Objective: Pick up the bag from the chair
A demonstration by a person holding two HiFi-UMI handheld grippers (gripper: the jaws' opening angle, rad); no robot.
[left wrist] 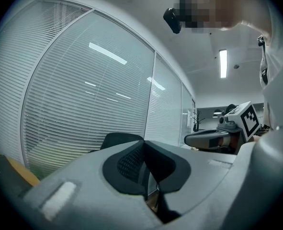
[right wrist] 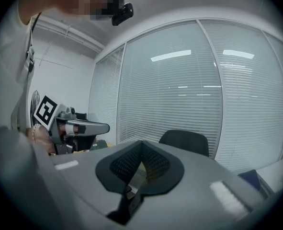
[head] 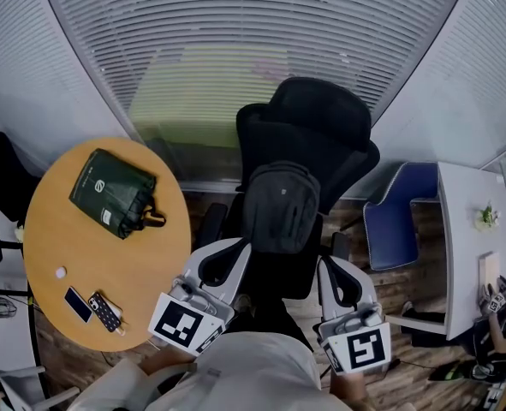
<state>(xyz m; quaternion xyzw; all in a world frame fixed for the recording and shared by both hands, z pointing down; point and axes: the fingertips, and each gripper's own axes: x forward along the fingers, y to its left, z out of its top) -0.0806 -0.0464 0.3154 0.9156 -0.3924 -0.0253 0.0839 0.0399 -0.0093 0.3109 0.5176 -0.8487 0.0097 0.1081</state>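
Left gripper [left wrist: 145,170]: jaws closed together, nothing between them, pointing toward the chair.
Right gripper [right wrist: 138,165]: jaws closed, empty, level with the other one.
Bag [head: 280,205]: dark backpack upright on the black chair [head: 317,122], against its backrest, just ahead of both grippers, untouched.
Table [head: 51,229]: round, wooden, left of the chair, carrying a green pouch [head: 113,192].

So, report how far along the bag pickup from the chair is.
Done: nothing yet. The grey bag sits on the black chair, propped against its backrest. In hand: the left gripper and right gripper are held low on either side of the bag, jaws shut and empty. Left: open the jaws, grip the bag and lift it off.
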